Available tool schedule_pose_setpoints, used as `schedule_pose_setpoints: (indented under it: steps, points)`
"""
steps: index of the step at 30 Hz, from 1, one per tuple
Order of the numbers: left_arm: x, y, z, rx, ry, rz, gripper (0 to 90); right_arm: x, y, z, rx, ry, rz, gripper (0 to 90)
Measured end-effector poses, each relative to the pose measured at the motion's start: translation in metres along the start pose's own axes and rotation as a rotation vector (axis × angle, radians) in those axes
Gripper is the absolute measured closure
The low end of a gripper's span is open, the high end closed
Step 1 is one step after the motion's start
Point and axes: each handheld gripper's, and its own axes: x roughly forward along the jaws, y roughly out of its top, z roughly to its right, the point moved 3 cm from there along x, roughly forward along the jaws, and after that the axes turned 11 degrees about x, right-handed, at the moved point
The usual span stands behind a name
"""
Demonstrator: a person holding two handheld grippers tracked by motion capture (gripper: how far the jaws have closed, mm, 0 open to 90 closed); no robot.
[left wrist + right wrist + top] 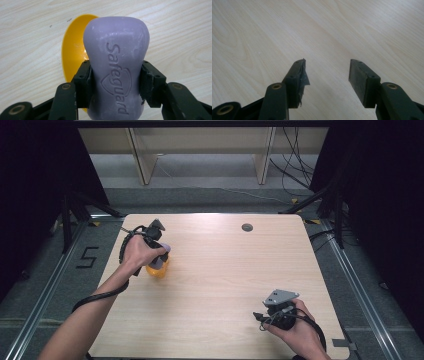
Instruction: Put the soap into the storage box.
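Pinching the lilac soap bar (116, 67) at its narrow waist, the left gripper (159, 251) held it above the yellow bowl (72, 53); smooth soap could have slipped sideways, missing it, while the right gripper (327, 75) rested spread and empty

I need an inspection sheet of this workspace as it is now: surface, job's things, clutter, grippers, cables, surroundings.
Surface: light wooden table, with a small round grey cap near the far edge.
Job's things: purple soap bar stamped "Safeguard", held above a yellow bowl that sits on the table.
Clutter: nothing seen.
Grippers: left gripper shut on the soap bar; right gripper open, nothing between its jaws, frayed tape on one pad.
Cables: a black cable trails along the left forearm; loose cables lie on the floor behind the table.
Surroundings: dark curtains at both sides, grey floor, wooden shelf legs behind.
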Motion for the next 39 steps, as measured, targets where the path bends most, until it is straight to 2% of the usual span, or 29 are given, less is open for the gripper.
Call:
schedule_pose_setpoints:
  steps: [1,2,4,5,6,7,8,10,13,14,16,23,24,25,27,34,39]
  points:
    - [0.000,0.000,-0.002,0.014,0.005,0.003,49.2,0.001,0.000,0.001,-0.008,-0.004,0.005,48.2]
    - [-0.001,0.001,-0.003,0.015,0.000,-0.028,49.2,0.001,0.000,0.000,-0.007,-0.003,0.004,48.2]
    - [0.000,0.001,-0.003,0.005,0.003,-0.021,49.2,0.001,0.000,0.001,-0.012,-0.004,0.006,48.2]
    - [0.002,0.001,-0.003,0.000,0.007,-0.001,49.2,0.001,0.000,0.001,-0.011,-0.003,0.005,48.2]
    - [0.001,0.001,-0.004,-0.006,0.002,-0.015,49.2,0.001,0.000,0.001,-0.013,-0.004,0.005,48.2]
    - [0.001,0.002,-0.005,0.009,0.002,-0.026,49.2,0.001,0.000,0.001,-0.012,-0.003,0.006,48.2]
    - [0.002,0.002,-0.004,-0.014,0.001,-0.020,49.2,0.001,0.000,0.000,-0.007,-0.002,0.003,48.2]
    - [0.003,0.002,-0.005,-0.018,0.005,-0.018,49.2,0.001,0.000,0.001,-0.012,-0.004,0.004,48.2]
    - [0.003,0.002,-0.009,0.017,0.018,-0.012,49.2,0.001,0.000,0.001,-0.013,-0.004,0.005,48.2]
    - [0.003,0.003,-0.007,-0.019,0.010,-0.017,49.2,0.001,0.000,0.001,-0.013,-0.003,0.006,48.2]
    - [0.003,0.003,-0.010,0.008,0.018,-0.015,49.2,0.001,0.000,0.001,-0.013,-0.003,0.006,48.2]
    - [0.005,0.004,-0.012,-0.019,0.024,-0.011,49.2,0.001,0.000,0.001,-0.013,-0.003,0.004,48.2]
    - [0.005,0.004,-0.014,-0.003,0.026,-0.011,49.2,0.001,0.000,0.001,-0.014,-0.002,0.003,48.2]
    - [0.006,0.004,-0.013,-0.029,0.021,-0.006,49.2,0.001,0.000,0.001,-0.014,-0.002,0.003,48.1]
    - [0.007,0.004,-0.017,0.012,0.030,-0.006,49.2,0.001,0.000,0.001,-0.013,-0.002,0.003,48.1]
    - [0.009,0.005,-0.020,0.007,0.035,-0.004,49.2,0.001,0.000,0.001,-0.017,-0.006,0.004,48.1]
    - [0.010,0.005,-0.022,0.005,0.040,0.006,49.2,0.002,-0.001,0.000,-0.001,-0.003,0.003,48.1]
